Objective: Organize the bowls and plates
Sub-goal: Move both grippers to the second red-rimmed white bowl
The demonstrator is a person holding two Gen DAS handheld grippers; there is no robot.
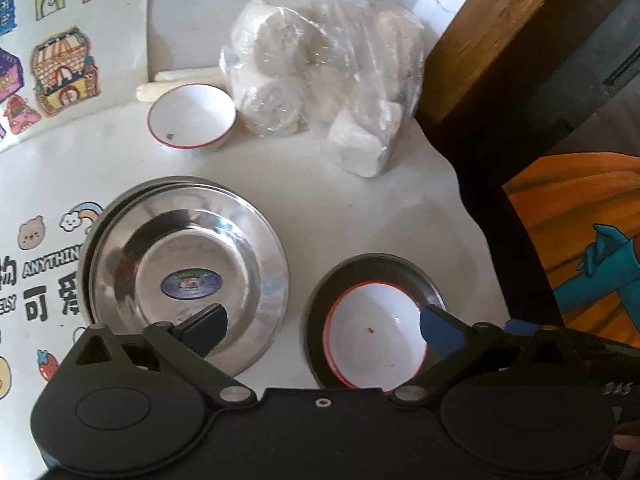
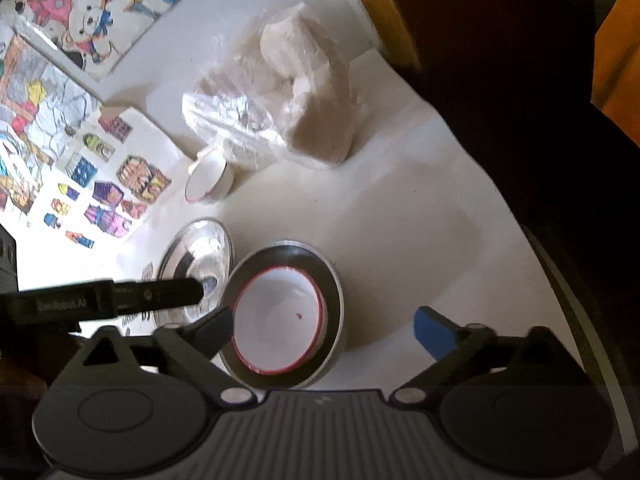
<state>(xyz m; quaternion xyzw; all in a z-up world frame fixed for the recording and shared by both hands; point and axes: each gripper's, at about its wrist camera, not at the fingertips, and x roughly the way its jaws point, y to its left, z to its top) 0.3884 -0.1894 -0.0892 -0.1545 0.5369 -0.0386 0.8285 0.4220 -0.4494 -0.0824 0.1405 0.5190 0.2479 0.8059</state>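
My left gripper [image 1: 324,330] stands wide open and holds nothing; its dark finger hangs over the near rim of the stacked shiny steel plates [image 1: 188,276] in the lower left of the left wrist view, its blue-padded finger over the white bowl with a red rim [image 1: 372,336] in the lower middle. This bowl sits inside a dark round steel plate [image 1: 384,268]. My right gripper [image 2: 324,330] is open and empty too, above the same bowl [image 2: 280,316] and its plate [image 2: 332,292], with bare white table [image 2: 400,220] between its fingers.

Further out, in the upper left of the left wrist view, a second small white bowl with a red rim [image 1: 192,116] stands alone, just beside a clear plastic bag of white lumps [image 1: 324,80]. Colourful stickers [image 1: 64,68] cover the surface at the left.

I judge the sorting is partly done: the plates are stacked, but one bowl is apart from the other, and one plate lies under the near bowl. The next move, I think, is to close on the far bowl's rim, which needs a thin, careful grip, and nest it into the near one
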